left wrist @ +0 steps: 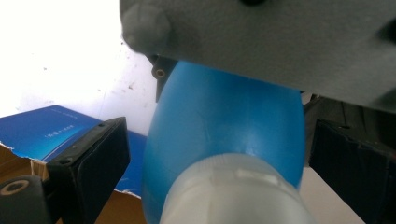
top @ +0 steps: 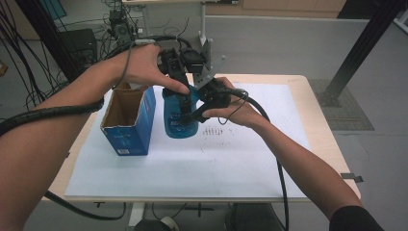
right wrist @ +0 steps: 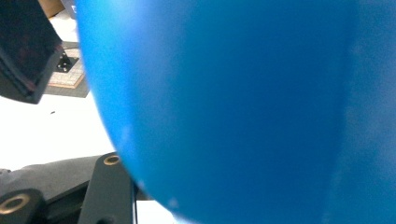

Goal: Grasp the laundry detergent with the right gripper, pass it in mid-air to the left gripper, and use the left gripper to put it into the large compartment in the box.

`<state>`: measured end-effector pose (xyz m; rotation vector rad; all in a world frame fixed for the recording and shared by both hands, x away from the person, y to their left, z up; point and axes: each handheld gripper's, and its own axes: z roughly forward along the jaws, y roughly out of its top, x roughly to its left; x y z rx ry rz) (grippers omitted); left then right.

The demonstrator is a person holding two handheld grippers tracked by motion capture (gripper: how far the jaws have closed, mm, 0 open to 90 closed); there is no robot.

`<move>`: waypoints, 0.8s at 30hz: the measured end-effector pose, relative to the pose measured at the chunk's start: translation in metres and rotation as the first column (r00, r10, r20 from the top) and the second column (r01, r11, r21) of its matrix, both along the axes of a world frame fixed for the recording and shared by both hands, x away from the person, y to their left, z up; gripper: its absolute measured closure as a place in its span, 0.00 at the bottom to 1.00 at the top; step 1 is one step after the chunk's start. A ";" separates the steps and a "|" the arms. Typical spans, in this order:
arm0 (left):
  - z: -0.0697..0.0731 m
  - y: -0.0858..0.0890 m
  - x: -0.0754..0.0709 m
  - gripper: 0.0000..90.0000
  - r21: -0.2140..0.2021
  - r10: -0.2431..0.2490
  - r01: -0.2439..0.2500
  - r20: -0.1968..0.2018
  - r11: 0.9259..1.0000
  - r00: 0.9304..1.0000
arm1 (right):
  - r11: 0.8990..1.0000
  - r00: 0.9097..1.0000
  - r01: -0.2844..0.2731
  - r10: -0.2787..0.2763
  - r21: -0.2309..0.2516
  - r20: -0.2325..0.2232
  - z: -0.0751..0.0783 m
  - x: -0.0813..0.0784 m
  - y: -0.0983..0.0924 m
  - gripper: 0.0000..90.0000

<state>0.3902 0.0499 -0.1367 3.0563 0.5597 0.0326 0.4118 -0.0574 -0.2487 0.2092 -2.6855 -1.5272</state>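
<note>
A blue plastic bottle (top: 179,120) with a pale translucent neck (left wrist: 233,191) stands on the white sheet in the middle of the table. My left gripper (top: 184,107) comes down on the bottle from above. Its black jaws stand on either side of the neck with a thin gap to each, so it is open. My right gripper (top: 195,115) reaches in from the right and is shut on the bottle's body (right wrist: 233,107). One of its black fingers (right wrist: 25,56) lies against the bottle's side. Its grey plate (left wrist: 280,42) hangs above the bottle in the left gripper view.
An open blue cardboard box (top: 129,120) stands just left of the bottle, close to my left gripper. A white sheet (top: 192,168) covers the wooden table (top: 315,96). Cables trail from both grippers, and black frame posts stand beyond the far edge.
</note>
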 end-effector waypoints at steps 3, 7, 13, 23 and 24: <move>0.000 0.000 0.000 0.07 -0.001 0.005 -0.005 0.003 1.000 1.000 | 1.000 1.000 0.001 -0.001 0.001 -0.002 0.000 0.000 0.000 0.48; 0.000 0.001 -0.001 0.07 0.002 0.002 -0.002 0.003 1.000 1.000 | 1.000 1.000 0.001 -0.001 -0.001 -0.002 0.000 0.000 0.000 0.48; 0.001 0.002 -0.001 0.07 0.009 -0.002 0.002 -0.001 1.000 1.000 | 1.000 1.000 0.003 -0.003 0.000 0.003 0.001 0.000 0.001 0.48; 0.000 0.002 -0.002 0.07 0.007 0.000 0.000 0.002 1.000 1.000 | 1.000 1.000 0.000 0.000 0.000 0.007 0.002 0.000 0.001 0.48; 0.000 0.002 -0.002 0.07 0.006 0.000 0.000 0.002 1.000 1.000 | 1.000 1.000 0.000 0.000 -0.002 0.007 0.002 0.000 0.001 0.48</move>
